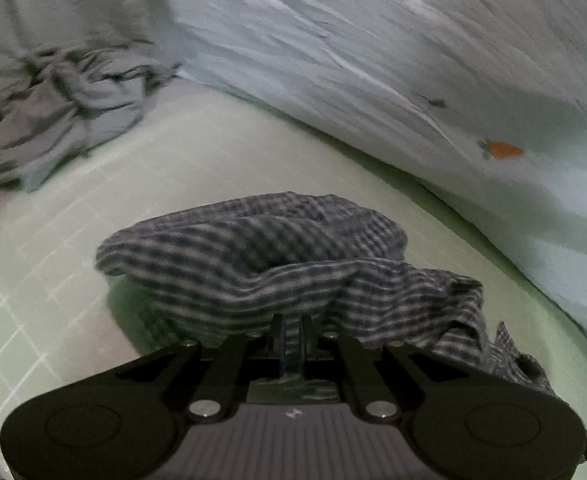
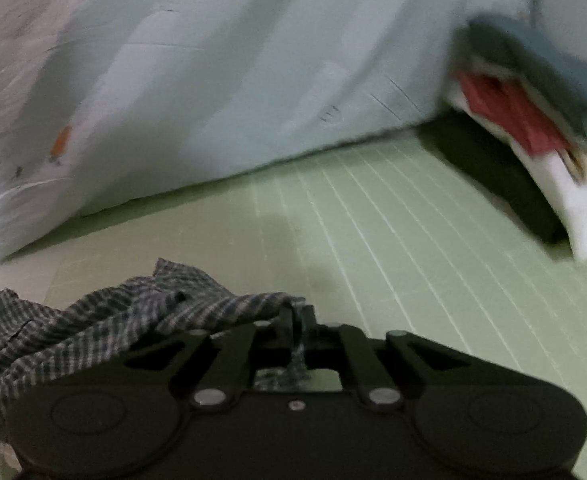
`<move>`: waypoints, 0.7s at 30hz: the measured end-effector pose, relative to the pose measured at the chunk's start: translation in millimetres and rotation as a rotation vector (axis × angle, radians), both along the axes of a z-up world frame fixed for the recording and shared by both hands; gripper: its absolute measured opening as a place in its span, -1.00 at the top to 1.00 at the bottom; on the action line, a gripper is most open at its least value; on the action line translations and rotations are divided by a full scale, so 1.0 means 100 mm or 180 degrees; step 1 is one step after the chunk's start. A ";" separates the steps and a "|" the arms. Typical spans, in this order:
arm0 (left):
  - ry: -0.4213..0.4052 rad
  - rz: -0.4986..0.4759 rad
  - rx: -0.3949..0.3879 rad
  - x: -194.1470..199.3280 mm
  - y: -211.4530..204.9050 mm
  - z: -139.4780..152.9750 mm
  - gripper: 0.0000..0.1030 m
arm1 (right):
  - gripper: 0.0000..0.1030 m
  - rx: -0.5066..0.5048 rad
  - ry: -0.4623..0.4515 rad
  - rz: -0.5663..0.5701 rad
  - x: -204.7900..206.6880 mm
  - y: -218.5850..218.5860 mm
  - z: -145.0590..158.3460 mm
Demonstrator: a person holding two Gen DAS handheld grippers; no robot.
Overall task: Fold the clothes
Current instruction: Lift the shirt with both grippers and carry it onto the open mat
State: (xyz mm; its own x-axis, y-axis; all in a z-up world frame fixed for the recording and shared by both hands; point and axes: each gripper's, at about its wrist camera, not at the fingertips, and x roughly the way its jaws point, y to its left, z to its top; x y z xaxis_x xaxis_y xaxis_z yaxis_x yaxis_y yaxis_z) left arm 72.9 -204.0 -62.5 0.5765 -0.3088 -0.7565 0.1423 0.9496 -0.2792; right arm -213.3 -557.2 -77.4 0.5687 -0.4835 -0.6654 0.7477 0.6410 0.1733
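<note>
I have the checked shirt [image 1: 253, 252] pinched at two points: the left gripper [image 1: 292, 332] has its jaws clenched on a fold of the cloth, and the right gripper [image 2: 298, 320] has its jaws clamped on another edge of the same garment, a thin strip of fabric showing between them. The shirt hangs bunched between the two grippers, low over the green gridded mat [image 2: 393, 220], not yet spread flat. I judge this to be the carrying and laying-out step, before any real fold. The next move, as I read it, calls for drawing the two grips apart to tension the edge, then lowering the cloth flat onto open mat. Room is best to my right, where the mat lies bare. Ahead, a pale wrinkled sheet [image 1: 373, 60] rises like a wall along the mat's far edge, so I should not push forward. On the left lies a crumpled grey garment [image 1: 61, 108], and far right a stack of folded things [image 2: 533, 112] leans near the mat's corner; I want to keep clear of both.
</note>
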 end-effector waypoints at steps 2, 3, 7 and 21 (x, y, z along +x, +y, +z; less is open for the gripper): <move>-0.0052 -0.0173 0.0073 0.02 -0.12 0.04 0.76 | 0.77 0.0117 -0.0053 -0.0078 0.00 -0.01 -0.04; -0.0081 -0.0274 0.0095 0.02 -0.17 0.06 0.61 | 0.74 0.0168 -0.0077 -0.0119 -0.01 0.01 -0.06; -0.0213 -0.0673 0.0197 0.02 -0.37 0.12 0.24 | 0.39 0.0354 -0.0204 -0.0263 -0.14 0.03 -0.19; -0.0257 -0.1802 -0.0010 -0.14 -0.85 0.20 -0.54 | -0.03 0.0864 -0.0516 -0.0228 -0.20 0.17 -0.33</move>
State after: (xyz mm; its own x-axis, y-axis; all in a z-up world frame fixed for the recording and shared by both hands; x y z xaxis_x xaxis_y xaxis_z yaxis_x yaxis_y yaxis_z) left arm 58.8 -289.1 -42.6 0.3765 -0.5885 -0.7155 0.6497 0.7183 -0.2490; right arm -233.5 -540.5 -110.6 0.6489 -0.3435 -0.6789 0.7379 0.5019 0.4513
